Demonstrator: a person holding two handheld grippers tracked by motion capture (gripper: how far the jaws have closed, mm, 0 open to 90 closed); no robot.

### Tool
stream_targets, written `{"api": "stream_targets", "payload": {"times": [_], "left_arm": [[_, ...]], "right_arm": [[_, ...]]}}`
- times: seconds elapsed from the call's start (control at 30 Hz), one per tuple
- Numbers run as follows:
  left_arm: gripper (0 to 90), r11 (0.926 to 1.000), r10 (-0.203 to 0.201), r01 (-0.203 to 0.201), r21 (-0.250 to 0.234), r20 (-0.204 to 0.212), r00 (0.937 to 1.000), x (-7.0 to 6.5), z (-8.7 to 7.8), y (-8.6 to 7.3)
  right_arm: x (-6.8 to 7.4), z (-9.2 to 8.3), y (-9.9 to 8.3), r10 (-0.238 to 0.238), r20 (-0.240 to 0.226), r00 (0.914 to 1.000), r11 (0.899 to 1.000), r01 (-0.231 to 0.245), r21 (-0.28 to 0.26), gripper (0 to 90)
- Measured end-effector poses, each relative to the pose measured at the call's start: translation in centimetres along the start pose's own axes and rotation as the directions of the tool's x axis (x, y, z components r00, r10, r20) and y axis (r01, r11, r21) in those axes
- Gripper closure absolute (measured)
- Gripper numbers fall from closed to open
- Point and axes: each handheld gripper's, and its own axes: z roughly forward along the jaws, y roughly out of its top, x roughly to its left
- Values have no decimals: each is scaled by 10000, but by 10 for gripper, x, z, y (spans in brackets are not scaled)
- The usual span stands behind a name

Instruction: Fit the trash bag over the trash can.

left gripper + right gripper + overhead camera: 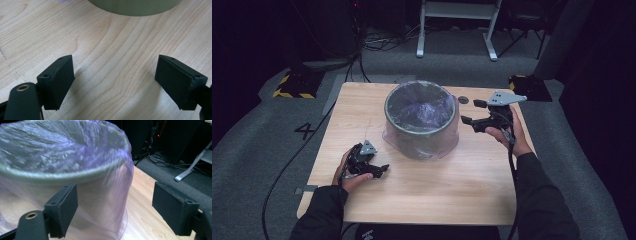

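table (362, 107): lined bin (421, 120) centre | left gripper (382, 170) agape | right gripper (473, 113) agape

I see a light wooden table (437, 190) on grey carpet (257, 135). Beyond it the room is dark: a white metal frame (457, 25), loose cables (382, 42), and yellow-and-black striped bases (292, 85).

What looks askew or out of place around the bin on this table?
The bin liner hangs loose and baggy far down the outside of the bin, pooling on the table instead of hugging the rim. Nothing is spilled or damaged.
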Motion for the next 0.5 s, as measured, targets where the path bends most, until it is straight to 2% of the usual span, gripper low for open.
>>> {"api": "stream_targets", "payload": {"times": [0.33, 0.5], "left_arm": [[148, 10000, -90, 90, 30, -30, 10000, 0, -1, -1], [146, 10000, -94, 94, 20, -4, 10000, 0, -1, -1]], "right_arm": [[9, 1, 33, -646, 6, 9979, 9978, 646, -145, 210], [10, 7, 45, -639, -112, 9979, 9978, 636, -200, 205]]}}
